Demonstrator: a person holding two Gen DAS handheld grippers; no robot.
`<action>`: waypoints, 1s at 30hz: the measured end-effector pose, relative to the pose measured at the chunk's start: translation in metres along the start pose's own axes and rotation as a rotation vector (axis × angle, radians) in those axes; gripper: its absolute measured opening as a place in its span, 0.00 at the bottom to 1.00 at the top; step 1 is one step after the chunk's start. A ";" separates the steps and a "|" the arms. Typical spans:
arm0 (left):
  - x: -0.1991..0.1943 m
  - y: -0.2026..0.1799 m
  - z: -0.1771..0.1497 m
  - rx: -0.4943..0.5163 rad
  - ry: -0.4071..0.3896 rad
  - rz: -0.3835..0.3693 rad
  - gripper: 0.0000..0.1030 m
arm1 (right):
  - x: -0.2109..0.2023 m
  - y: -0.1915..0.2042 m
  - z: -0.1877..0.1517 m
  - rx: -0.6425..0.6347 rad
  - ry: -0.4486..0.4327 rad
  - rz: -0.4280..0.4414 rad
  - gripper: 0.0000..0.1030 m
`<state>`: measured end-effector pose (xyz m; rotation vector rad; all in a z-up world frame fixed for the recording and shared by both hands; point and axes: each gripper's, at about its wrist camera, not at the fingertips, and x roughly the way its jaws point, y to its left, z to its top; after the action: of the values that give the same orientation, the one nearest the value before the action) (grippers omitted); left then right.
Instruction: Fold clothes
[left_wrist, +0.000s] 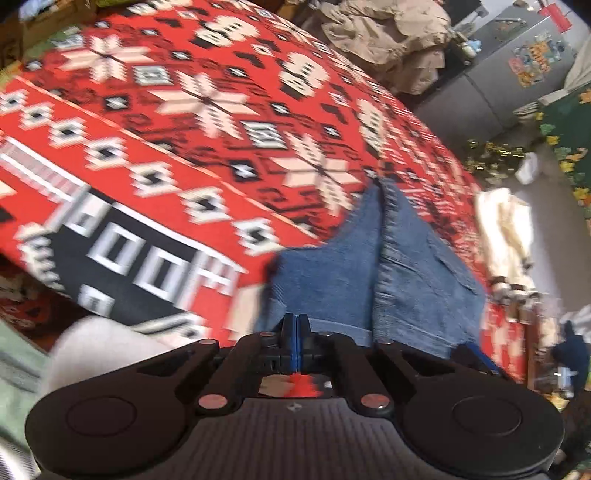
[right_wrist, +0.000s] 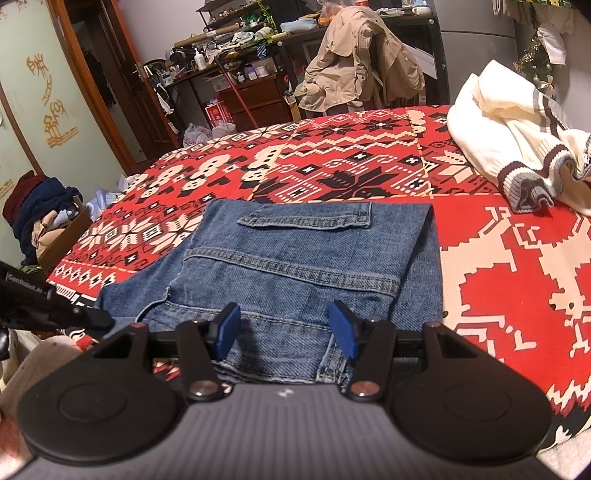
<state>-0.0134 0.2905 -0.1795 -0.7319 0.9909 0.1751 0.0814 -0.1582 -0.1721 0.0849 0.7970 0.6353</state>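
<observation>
Left wrist view: showing the left gripper (left_wrist: 294, 325) nearest, blue pads pressed together at the near edge of the jeans (left_wrist: 373, 273); not discernible whether any denim is pinched between them, since the pads' tips are merging with the cloth edge. Blurring throughout, smearing the red patterned blanket (left_wrist: 177, 122). Lying folded on that blanket, one pair of blue jeans, a stitched seam running up the middle, the near right corner cut off behind the gripper body. Showing one cream sweater (left_wrist: 506, 236) at the blanket's right edge, partly hidden and hard to make out.

Right wrist view: hovering over the near hem of the jeans (right_wrist: 295, 254), the right gripper (right_wrist: 286, 326), jaws standing apart, two blue pads clear of the cloth with denim beneath the gap. Lying flat as a folded rectangle, one flapped pocket facing up. Resting well apart at far right, the cream sweater (right_wrist: 509, 140), cut by the frame. Poking in at left, the left gripper's black tip (right_wrist: 94, 317), touching the jeans' left corner.
</observation>
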 end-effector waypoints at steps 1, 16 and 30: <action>-0.001 0.004 0.001 -0.015 0.002 -0.011 0.03 | 0.000 0.000 0.000 0.000 0.000 0.001 0.58; -0.018 -0.018 0.019 -0.011 -0.081 -0.116 0.08 | 0.000 -0.001 -0.002 0.016 -0.014 0.015 0.63; 0.002 -0.003 0.017 -0.014 -0.095 0.038 0.07 | 0.000 -0.001 -0.006 0.064 -0.061 0.037 0.74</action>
<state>0.0014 0.2989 -0.1742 -0.7115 0.9140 0.2474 0.0776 -0.1601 -0.1765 0.1765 0.7584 0.6396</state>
